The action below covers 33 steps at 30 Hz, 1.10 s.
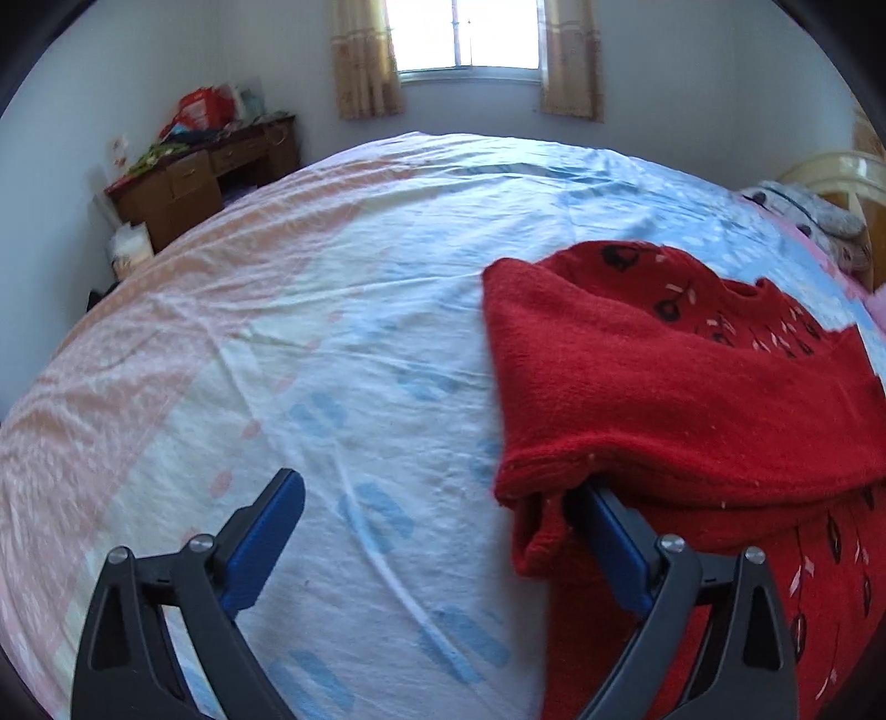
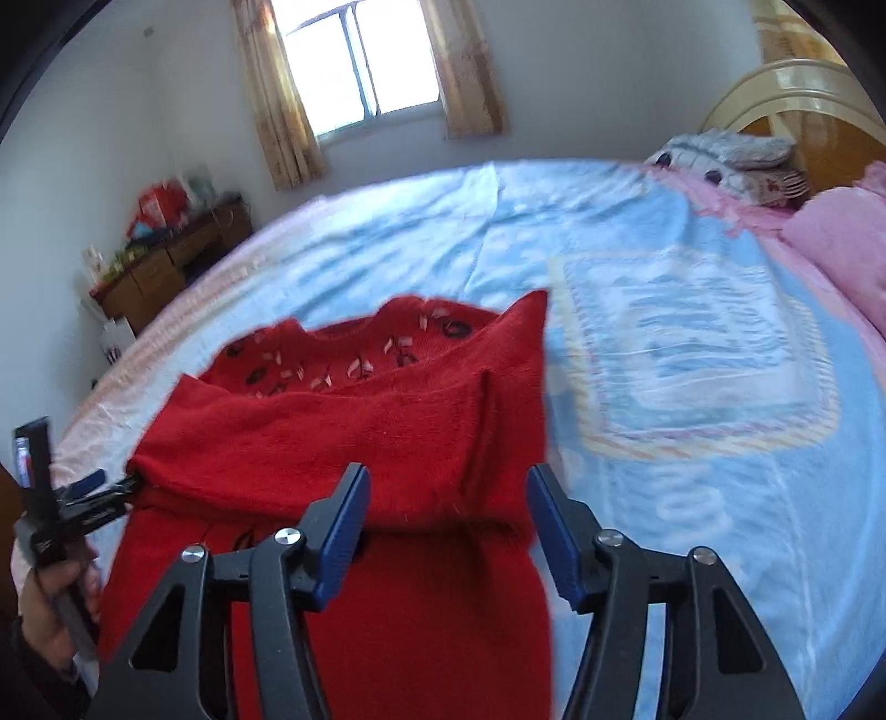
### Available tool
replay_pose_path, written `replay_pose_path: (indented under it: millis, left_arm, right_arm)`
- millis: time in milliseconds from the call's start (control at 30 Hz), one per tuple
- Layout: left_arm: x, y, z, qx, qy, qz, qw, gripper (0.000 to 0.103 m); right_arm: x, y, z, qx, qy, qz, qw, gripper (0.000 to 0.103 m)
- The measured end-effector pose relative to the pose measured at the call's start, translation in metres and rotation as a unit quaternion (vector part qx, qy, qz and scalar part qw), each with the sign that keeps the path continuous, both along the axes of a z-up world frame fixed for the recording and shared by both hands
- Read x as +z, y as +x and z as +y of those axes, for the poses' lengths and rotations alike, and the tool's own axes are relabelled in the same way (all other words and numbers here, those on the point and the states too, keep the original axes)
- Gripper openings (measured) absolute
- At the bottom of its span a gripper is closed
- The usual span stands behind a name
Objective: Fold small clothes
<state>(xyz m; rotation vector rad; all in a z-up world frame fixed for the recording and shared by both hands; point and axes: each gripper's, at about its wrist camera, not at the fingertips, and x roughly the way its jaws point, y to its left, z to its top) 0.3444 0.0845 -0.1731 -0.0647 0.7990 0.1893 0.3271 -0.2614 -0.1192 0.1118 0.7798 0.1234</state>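
A red knitted sweater [image 1: 681, 387] with dark and pale motifs lies on the bed, its sleeves folded across the chest. My left gripper [image 1: 437, 493] stands wide open at the garment's left edge. Its left finger [image 1: 277, 515] hovers over bare sheet, and its right fingertip is tucked under the folded sleeve's edge. In the right wrist view the sweater [image 2: 343, 432] fills the lower middle. My right gripper [image 2: 448, 498] is open above the sleeve fold's right end, with red fabric between its blue pads, which do not press on it. The left gripper [image 2: 105, 487] shows at the sweater's left edge, held by a hand [image 2: 50, 609].
The bed sheet [image 1: 310, 343] is pale with blue and pink patches. A pink pillow [image 2: 841, 243] and folded blankets [image 2: 725, 155] lie by the headboard [image 2: 797, 94] at right. A cluttered wooden desk [image 1: 205, 171] stands against the far left wall under a curtained window [image 1: 470, 33].
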Motion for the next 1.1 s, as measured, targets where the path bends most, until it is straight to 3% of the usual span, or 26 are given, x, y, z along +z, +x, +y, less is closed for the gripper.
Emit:
replay_pose_path:
  millis: [67, 133, 167, 267, 500, 733, 933, 1100]
  left_arm:
    - [0.0, -0.002, 0.002, 0.01, -0.001, -0.002, 1.0, 0.1]
    - [-0.001, -0.001, 0.003, 0.011, -0.005, -0.001, 0.9999, 0.1]
    - [-0.001, -0.001, 0.004, 0.01, -0.008, 0.0, 0.9999, 0.1]
    - [-0.002, -0.001, 0.006, 0.012, -0.017, 0.003, 0.9998, 0.102]
    - [-0.005, 0.002, 0.008, 0.02, -0.017, 0.014, 0.9996, 0.103]
    - [-0.007, 0.002, 0.013, 0.022, -0.042, 0.017, 0.9987, 0.103]
    - [0.002, -0.02, 0.01, 0.008, -0.045, -0.014, 0.9989, 0.103]
    - [0.019, -0.047, 0.017, 0.03, -0.063, -0.057, 0.9959, 0.103]
  right_arm:
    - [-0.012, 0.014, 0.009, 0.005, -0.025, 0.024, 0.999, 0.053]
    - [-0.024, 0.02, 0.015, 0.0, -0.057, 0.036, 0.998, 0.031]
    - [-0.026, 0.019, 0.018, 0.0, -0.072, 0.03, 0.997, 0.013]
    - [-0.02, 0.007, 0.016, 0.004, -0.079, 0.002, 0.997, 0.008]
    - [0.006, -0.006, -0.001, -0.03, -0.099, -0.045, 0.994, 0.006]
    - [-0.024, 0.004, -0.016, -0.045, -0.1, 0.013, 0.994, 0.006]
    - [-0.019, -0.001, -0.022, -0.045, -0.092, 0.007, 0.995, 0.007]
    - [0.008, -0.017, -0.018, -0.052, -0.081, -0.037, 0.995, 0.03]
